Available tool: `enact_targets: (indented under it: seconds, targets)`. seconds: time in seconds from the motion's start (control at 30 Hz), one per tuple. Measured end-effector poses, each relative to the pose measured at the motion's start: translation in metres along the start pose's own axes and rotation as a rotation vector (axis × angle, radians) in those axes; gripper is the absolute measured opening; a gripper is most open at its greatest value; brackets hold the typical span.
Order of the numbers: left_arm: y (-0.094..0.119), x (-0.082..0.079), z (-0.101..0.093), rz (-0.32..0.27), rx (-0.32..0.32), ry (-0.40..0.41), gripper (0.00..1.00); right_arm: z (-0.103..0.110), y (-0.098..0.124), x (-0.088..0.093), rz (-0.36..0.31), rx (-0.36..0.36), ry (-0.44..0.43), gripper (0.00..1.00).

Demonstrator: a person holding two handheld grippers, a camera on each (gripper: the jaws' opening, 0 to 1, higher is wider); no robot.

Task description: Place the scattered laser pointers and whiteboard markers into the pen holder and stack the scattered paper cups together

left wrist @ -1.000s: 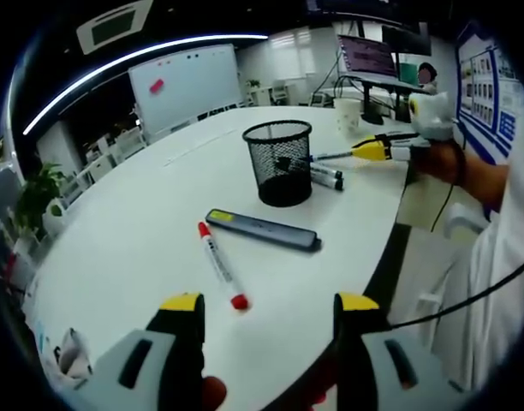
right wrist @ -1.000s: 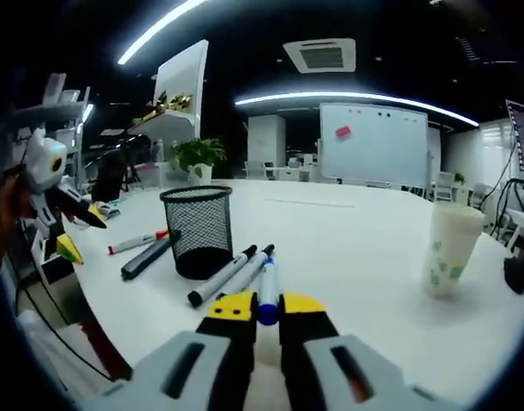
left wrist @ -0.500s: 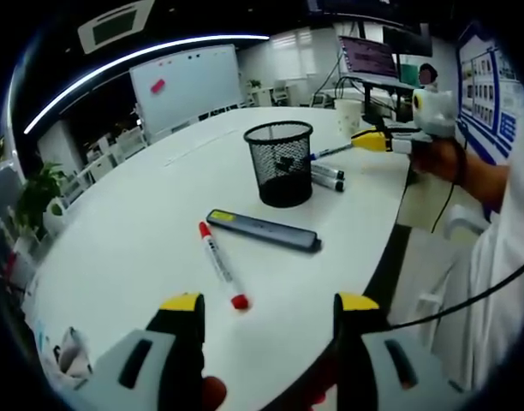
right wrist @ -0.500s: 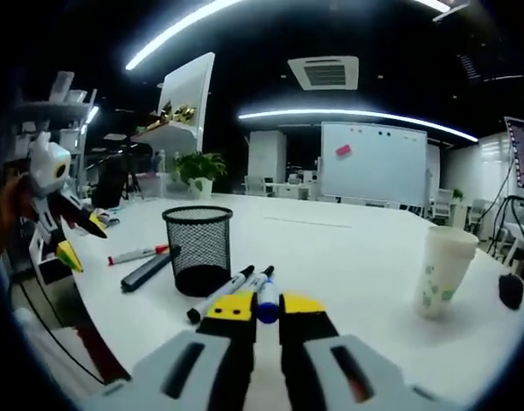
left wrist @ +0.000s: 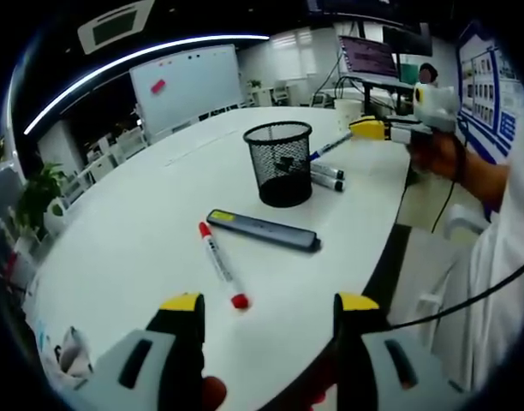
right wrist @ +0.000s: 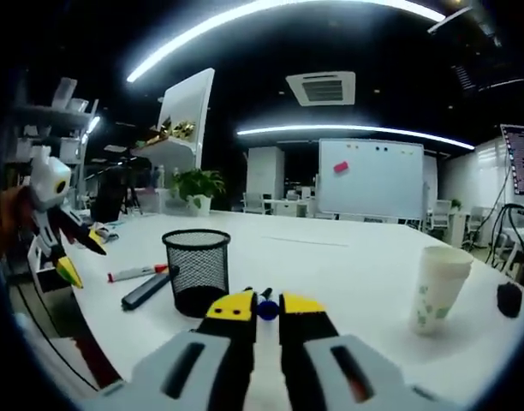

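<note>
Left gripper (left wrist: 266, 304): its jaws are standing wide apart and gripping nothing, hovering over the near edge of the tabletop (left wrist: 133, 231); a broad bare stretch of white surface is lying open ahead and to the view's left.
Right gripper (right wrist: 267, 306): its jaws are pinching a blue-capped marker (right wrist: 267, 309) between the yellow tips; in the left gripper view it (left wrist: 369, 128) is hanging above the tabletop's right edge, the marker's shaft (left wrist: 330, 146) angling down toward the holder.
Pen holder (left wrist: 279, 161): a black mesh cup is standing upright toward the middle of the tabletop, well in from every edge; in the right gripper view it (right wrist: 197, 271) is sitting just left of the jaws.
Red marker (left wrist: 221, 265): it is lying flat near the near edge, just ahead of the left jaws, apart from the other items.
Laser pointer (left wrist: 262, 229): a dark flat bar is lying between the red marker and the holder, touching neither.
Two black-capped markers (left wrist: 326, 176): they are lying side by side just beside the holder's base, on the side facing the tabletop's right edge.
Paper cup (right wrist: 436, 290): it is standing upright on open surface, well apart from the holder.
Dark rounded object (right wrist: 509, 300): it is resting near the cup; its nature cannot be told.
</note>
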State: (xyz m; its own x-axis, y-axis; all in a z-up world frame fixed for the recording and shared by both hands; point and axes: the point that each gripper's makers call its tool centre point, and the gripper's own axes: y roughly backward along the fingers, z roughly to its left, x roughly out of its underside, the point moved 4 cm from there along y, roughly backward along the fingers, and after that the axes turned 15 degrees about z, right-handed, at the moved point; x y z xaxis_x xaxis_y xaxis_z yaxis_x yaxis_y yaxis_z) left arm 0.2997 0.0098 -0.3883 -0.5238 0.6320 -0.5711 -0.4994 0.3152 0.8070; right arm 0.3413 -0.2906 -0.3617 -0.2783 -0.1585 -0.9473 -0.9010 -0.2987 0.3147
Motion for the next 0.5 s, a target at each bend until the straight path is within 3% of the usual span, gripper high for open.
enact_targets:
  seconds: [0.5]
  targets:
    - [0.000,-0.002,-0.001,-0.002,-0.001,-0.003,0.61,-0.004,-0.002,-0.012,-0.025,0.001,0.005,0.11]
